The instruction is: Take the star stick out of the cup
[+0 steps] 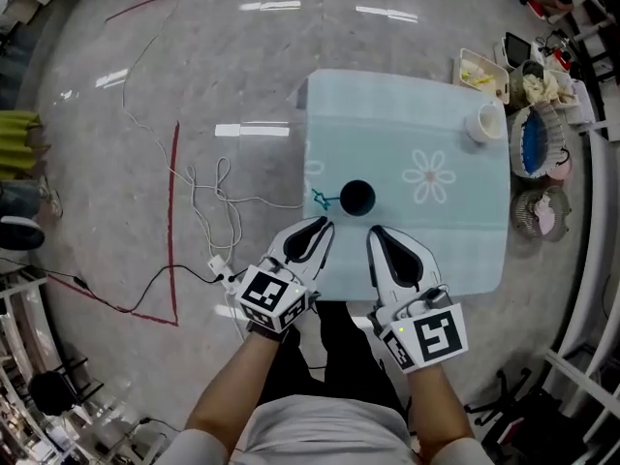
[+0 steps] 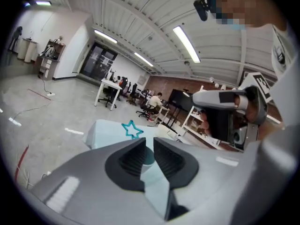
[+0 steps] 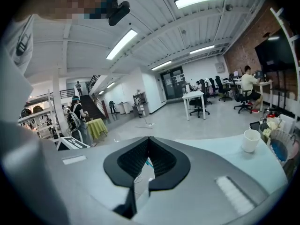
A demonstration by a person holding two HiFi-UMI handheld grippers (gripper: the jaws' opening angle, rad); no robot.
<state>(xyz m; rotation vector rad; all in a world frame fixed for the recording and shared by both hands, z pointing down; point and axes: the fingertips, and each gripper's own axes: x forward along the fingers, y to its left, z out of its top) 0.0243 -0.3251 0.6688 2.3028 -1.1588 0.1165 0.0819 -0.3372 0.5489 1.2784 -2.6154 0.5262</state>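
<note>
Fingers: left gripper (image 1: 326, 224) slightly apart, right gripper (image 1: 372, 231) together | star stick (image 1: 321, 200) beside cup (image 1: 356, 198)

I see the star stick (image 1: 321, 200) just left of the cup (image 1: 356, 198) on the table (image 1: 465, 250). Left gripper (image 1: 326, 224) and right gripper (image 1: 373, 232) lie before it.

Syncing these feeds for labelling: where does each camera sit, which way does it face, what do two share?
Head view: on the head, steeply down at the table; forearms, left gripper, right gripper show.
Left gripper view: on the left gripper, along its slightly parted jaws toward the star stick; right gripper shows.
Right gripper view: on the right gripper, along its closed jaws; white cup at right.
Shared: head and left gripper views show the star stick.
</note>
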